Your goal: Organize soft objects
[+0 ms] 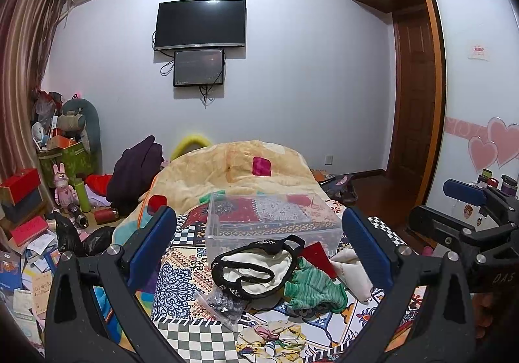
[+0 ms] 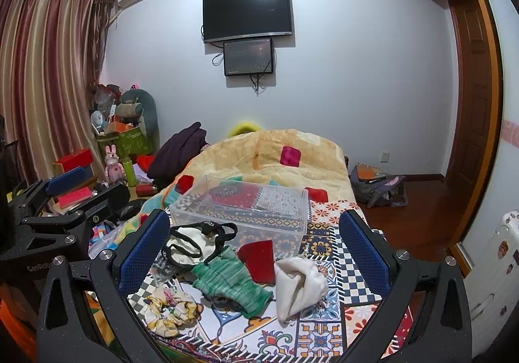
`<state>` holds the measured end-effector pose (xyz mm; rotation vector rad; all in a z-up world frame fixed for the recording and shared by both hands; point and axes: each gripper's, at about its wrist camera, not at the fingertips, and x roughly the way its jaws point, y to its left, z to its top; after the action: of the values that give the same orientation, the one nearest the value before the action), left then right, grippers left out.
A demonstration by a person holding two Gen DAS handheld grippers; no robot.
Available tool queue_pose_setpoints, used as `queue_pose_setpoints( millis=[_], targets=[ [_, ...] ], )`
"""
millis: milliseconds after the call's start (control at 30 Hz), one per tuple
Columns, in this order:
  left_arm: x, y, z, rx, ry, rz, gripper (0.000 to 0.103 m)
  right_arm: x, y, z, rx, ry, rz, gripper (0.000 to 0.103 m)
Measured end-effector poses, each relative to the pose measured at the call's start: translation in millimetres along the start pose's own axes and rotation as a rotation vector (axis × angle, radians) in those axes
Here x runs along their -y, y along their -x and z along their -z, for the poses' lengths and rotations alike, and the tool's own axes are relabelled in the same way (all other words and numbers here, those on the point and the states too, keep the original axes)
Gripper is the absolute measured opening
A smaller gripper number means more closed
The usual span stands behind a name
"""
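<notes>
Soft items lie on the patterned bedspread in front of a clear plastic box [image 1: 272,220] [image 2: 241,212]: a cream and black garment [image 1: 256,269] [image 2: 191,241], a green knitted piece [image 1: 313,290] [image 2: 232,280], a red cloth [image 1: 319,257] [image 2: 258,260], a cream pouch [image 1: 352,272] [image 2: 296,281] and a yellow floral scrunchie [image 1: 272,338] [image 2: 168,309]. My left gripper [image 1: 259,246] is open and empty above the pile. My right gripper [image 2: 254,246] is open and empty over the same pile. Each gripper shows at the other view's edge.
A beige quilt [image 1: 240,168] is heaped behind the box. A small clear bag [image 1: 223,303] lies by the garment. Cluttered boxes, toys and papers [image 1: 48,200] fill the floor to the left. A backpack [image 2: 379,187] sits on the wooden floor to the right.
</notes>
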<state>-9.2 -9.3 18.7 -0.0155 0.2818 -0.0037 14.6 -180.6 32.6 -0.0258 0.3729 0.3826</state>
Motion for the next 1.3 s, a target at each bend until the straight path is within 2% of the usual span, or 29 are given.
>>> queue_pose_setpoints(
  millis=[1300],
  targets=[
    [3.0,2.4,1.1,-0.002,-0.012,0.007,0.103,-3.1,2.5,4.2,0.002,-0.006,-0.028,0.103]
  ],
)
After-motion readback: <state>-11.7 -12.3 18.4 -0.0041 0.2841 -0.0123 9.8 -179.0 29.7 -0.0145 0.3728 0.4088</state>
